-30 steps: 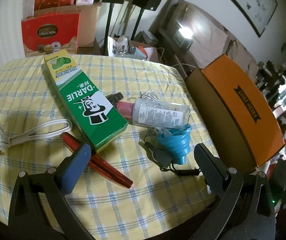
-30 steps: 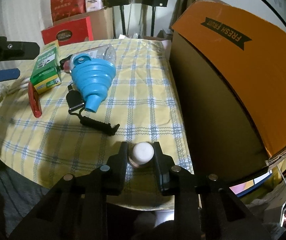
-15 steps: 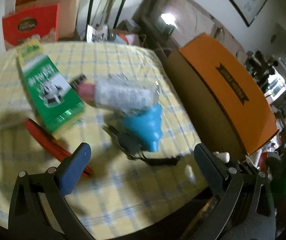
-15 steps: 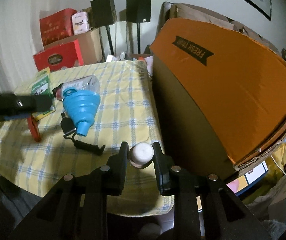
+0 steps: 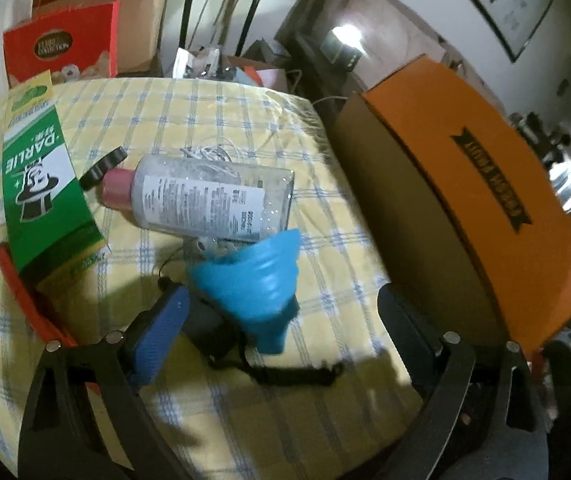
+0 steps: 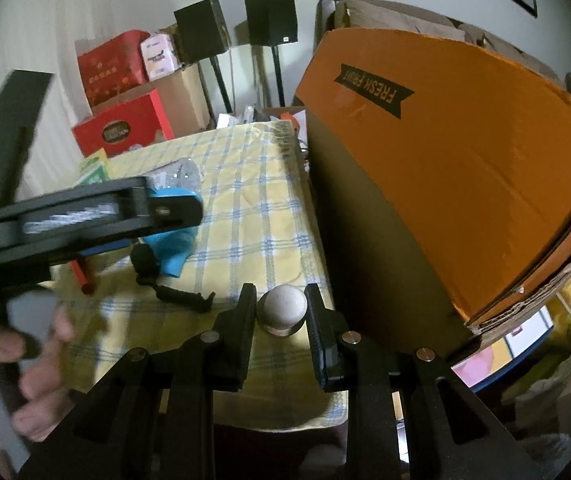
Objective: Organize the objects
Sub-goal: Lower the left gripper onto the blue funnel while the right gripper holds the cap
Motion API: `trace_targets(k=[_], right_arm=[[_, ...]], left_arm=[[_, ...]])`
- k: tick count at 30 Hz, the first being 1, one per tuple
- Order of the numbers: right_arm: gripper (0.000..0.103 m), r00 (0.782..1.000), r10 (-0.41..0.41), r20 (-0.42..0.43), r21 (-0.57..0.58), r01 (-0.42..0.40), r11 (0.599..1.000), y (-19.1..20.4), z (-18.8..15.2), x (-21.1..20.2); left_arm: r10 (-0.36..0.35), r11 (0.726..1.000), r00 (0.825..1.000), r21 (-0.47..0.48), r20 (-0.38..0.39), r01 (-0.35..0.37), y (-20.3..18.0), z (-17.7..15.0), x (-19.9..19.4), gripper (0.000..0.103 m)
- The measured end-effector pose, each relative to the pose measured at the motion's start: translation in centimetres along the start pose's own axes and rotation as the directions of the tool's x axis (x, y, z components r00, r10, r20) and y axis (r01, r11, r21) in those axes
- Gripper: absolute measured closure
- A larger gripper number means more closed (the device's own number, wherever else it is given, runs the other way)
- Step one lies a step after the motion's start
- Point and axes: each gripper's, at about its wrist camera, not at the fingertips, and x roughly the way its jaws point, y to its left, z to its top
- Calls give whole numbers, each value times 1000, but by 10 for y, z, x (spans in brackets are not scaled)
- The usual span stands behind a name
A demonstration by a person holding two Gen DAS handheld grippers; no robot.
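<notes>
On the yellow checked tablecloth (image 5: 213,120) lie a green Darlie box (image 5: 41,196), a clear bottle with a pink cap (image 5: 205,200), a blue funnel (image 5: 253,276), a black strap with a fob (image 5: 213,332) and a red stick (image 5: 25,300). My left gripper (image 5: 281,320) hangs over the funnel with its jaws closing. The funnel sits between them, and the blue pad (image 5: 161,328) is still apart from it. My right gripper (image 6: 279,304) is shut on a small white round knob (image 6: 283,308), held above the table's near right corner. The funnel (image 6: 173,236) shows partly behind the left gripper's body (image 6: 85,220).
A big cardboard box with an orange lid (image 5: 465,184) stands close against the table's right edge (image 6: 445,160). Red gift boxes (image 5: 61,44) and speaker stands are behind the table. A person's hand (image 6: 25,360) holds the left gripper at the lower left.
My left gripper has moved right and down, from over the red stick to over the funnel. My right gripper has lifted slightly and rolled with the knob; the left gripper now crosses its view.
</notes>
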Motion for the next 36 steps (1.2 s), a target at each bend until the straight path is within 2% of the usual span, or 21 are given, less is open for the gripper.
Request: trace_targets(k=[1,3,8,13,17,21,24,31,36], right_arm=[[79,1000,1,0,1,-1,1000,0,-1,0],[79,1000,2,0,2,-2,1000,0,-1,0],[79,999,36,-16,21,-36,999,-3,-2,4],[79,999,34,-17,28,-34,999,-6,-3,4],[79,999,38,-22,24,-38,999,-5,-4,6],[79,999,43,-24,22,-42,999,-7,-5,7],[79,999,45,-28,28,-44,999,-8,-6,8],[79,999,42,-30,28,-41,999,-9,-8,9],[79,998,41,-37,24,-40,999,-10,-9,12]], left_arm=[[30,1000,1000,4,5,-30,-2,1,2,19],[64,998,998,2,12,-64,-6,1,4,22],[98,995,995,8,-4,-98,-8,3,14,24],[140,990,989,31,-44,-139,-7,0,29,25],[137,990,990,26,-37,-136,-7,-1,31,26],[145,989,989,15,-27,-144,-2,0,28,46],[118,993,993,-11,-27,-119,6,0,25,47],[121,993,993,7,-16,-120,6,-2,22,50],[94,996,996,11,-7,-94,9,-5,16,52]])
